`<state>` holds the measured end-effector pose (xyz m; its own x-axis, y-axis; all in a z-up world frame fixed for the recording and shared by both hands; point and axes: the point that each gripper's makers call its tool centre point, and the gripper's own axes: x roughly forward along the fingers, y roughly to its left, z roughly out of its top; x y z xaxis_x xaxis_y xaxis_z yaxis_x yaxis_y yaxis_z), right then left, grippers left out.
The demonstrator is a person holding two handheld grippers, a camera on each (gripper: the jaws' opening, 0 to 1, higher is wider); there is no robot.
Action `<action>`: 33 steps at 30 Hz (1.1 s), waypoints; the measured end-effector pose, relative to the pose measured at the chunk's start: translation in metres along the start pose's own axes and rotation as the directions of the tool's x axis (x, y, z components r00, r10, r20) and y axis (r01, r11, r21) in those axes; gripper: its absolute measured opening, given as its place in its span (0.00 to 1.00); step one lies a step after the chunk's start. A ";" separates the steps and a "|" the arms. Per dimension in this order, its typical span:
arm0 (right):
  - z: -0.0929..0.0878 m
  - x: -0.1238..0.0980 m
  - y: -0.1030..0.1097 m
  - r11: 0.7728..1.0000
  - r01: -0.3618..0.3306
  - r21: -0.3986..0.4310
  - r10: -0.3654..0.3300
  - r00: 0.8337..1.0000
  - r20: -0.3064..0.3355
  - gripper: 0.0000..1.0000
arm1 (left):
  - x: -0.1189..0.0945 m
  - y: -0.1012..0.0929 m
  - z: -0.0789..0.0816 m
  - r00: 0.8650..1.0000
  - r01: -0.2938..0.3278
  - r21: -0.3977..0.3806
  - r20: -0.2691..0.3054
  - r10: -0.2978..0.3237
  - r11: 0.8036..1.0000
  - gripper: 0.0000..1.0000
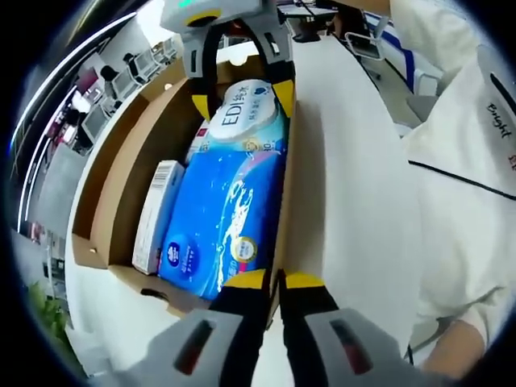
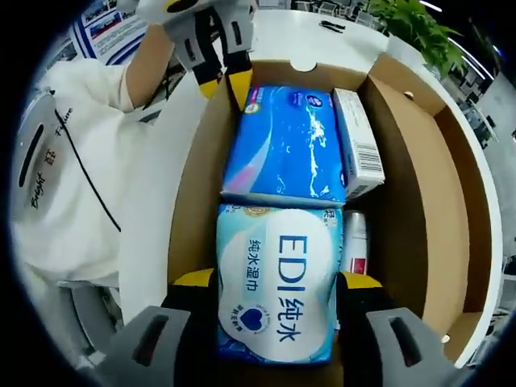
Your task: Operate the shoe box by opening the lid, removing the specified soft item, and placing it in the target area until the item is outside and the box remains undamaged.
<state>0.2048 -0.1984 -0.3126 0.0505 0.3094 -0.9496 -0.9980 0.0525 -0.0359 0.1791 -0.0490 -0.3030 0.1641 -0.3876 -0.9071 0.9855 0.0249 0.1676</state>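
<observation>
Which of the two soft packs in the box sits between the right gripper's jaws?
The pale EDI pack, with one jaw on each side. The darker blue pack lies beyond it, nearer the left gripper.

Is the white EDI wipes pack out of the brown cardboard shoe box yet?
No, still inside: the soft white EDI wipes pack lies between the brown cardboard shoe box walls, with the right hand-held gripper straddling it.

Right tool (image 2: 276, 298) around EDI wipes pack (image 2: 276, 282)
</observation>
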 end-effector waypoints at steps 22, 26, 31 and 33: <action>-0.007 0.019 0.004 0.999 0.009 0.041 -0.004 0.993 -0.119 0.62 | 0.000 0.000 0.000 1.000 -0.002 0.006 -0.004 0.002 1.000 0.05; -0.009 0.021 0.003 0.999 0.004 0.040 0.001 0.992 -0.130 0.63 | 0.001 0.000 0.000 1.000 -0.002 0.008 -0.007 0.002 1.000 0.05; -0.010 0.024 0.000 0.998 -0.016 0.056 0.023 0.991 -0.130 0.64 | 0.001 0.000 0.000 1.000 -0.001 0.006 -0.005 0.001 1.000 0.05; -0.010 0.027 -0.008 0.998 -0.017 0.065 0.026 0.991 -0.128 0.65 | 0.001 0.000 0.000 1.000 -0.002 0.004 -0.005 0.002 1.000 0.05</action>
<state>0.2140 -0.1999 -0.3407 0.0195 0.1863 -0.9823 -0.9941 0.1086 0.0009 0.1790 -0.0490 -0.3037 0.1663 -0.3828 -0.9087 0.9850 0.0218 0.1711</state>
